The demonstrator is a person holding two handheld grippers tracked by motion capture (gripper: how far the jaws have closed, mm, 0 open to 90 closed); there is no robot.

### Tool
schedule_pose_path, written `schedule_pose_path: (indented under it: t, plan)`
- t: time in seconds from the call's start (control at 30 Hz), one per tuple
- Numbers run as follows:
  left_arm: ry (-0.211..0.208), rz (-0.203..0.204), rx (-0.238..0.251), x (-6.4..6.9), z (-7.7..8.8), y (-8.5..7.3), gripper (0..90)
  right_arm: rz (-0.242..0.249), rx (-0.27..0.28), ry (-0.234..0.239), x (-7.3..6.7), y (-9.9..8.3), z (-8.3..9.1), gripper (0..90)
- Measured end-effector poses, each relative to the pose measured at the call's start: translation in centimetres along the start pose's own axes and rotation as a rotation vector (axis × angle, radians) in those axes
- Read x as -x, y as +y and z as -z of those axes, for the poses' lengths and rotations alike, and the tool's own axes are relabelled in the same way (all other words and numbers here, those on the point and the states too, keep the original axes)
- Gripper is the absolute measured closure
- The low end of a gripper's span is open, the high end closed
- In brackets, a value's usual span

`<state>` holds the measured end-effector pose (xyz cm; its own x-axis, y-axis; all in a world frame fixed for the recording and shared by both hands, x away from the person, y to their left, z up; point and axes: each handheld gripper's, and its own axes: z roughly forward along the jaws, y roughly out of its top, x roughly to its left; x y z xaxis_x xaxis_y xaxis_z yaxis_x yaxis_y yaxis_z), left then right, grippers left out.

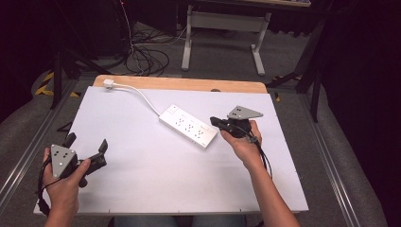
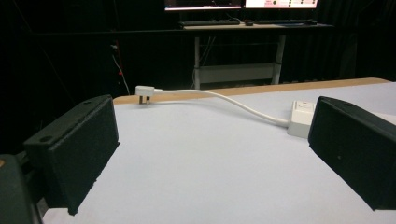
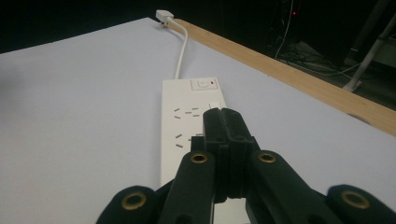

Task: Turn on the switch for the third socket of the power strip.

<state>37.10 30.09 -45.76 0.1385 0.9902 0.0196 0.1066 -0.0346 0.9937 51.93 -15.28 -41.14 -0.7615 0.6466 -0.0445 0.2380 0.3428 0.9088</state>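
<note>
Seemingly empty, closed right tongs (image 3: 224,122) hover over the power strip (image 3: 187,130).

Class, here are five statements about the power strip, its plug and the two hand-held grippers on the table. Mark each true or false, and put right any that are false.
1. The left hand-held gripper has its jaws apart. True.
2. The right hand-held gripper holds the plug. False: its jaws are closed with nothing between them, above the power strip.
3. The plug lies near the table's far wooden edge. True.
4. The power strip is black. False: it is white.
5. The left hand-held gripper touches the power strip. False: it is apart from it, toward the table's near left.
</note>
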Motion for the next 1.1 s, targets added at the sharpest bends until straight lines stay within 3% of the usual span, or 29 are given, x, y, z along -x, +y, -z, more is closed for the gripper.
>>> schedule_pose_path:
  t: [1.1]
  plan:
    - [0.002, -0.004, 0.001, 0.0, 0.1, 0.0, 2.2, -0.011, -0.037, 0.000, 0.7, 0.0, -1.1, 90.0]
